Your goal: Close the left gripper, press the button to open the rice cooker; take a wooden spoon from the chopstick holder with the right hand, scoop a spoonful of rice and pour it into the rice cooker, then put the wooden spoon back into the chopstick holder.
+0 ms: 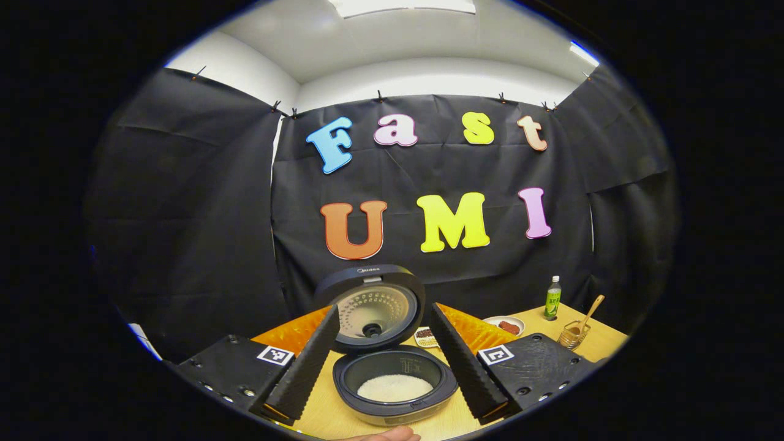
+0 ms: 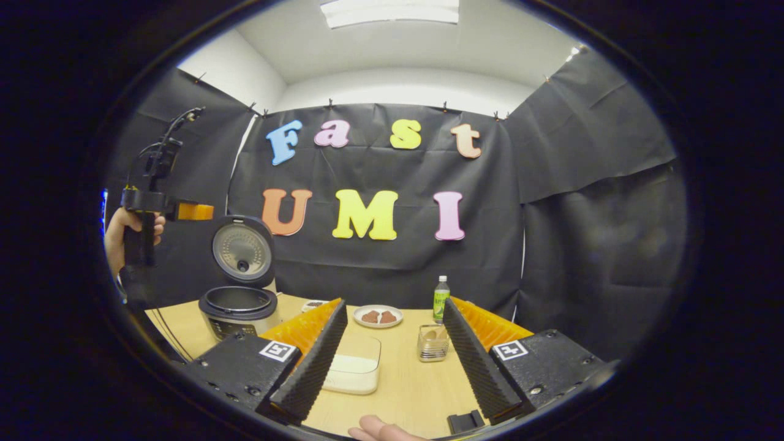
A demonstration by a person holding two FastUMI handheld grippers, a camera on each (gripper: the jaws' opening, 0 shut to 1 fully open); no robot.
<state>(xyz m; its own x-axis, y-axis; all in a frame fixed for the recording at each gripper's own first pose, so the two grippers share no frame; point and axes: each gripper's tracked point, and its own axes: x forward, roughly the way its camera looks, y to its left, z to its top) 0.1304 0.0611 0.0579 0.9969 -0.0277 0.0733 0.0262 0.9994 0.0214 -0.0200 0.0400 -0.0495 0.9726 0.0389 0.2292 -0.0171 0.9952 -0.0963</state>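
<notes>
The table [image 2: 404, 380] carries the rice cooker [image 1: 395, 383], which sits dead ahead of the left gripper [image 1: 384, 361] with its lid [image 1: 370, 306] swung up at 12 o'clock, inner face toward the camera, and white rice lying in the pot. That gripper's fingers stand wide apart, one either side of the cooker, holding nothing.

In the right gripper view the cooker stands at 9 o'clock, lid upright. The right gripper [image 2: 392, 367] is also spread and empty. Between its fingers lie a clear tub [image 2: 354, 367] of rice at 7 o'clock, partly hidden by the near finger, and a chopstick holder [image 2: 432, 343] with the wooden spoon [image 2: 431, 334] in it, handle hard to make out.

In the left gripper view the spoon's handle leans up toward 1 o'clock. A plate [image 2: 378, 316] and a green bottle [image 2: 441, 299] stand behind.
</notes>
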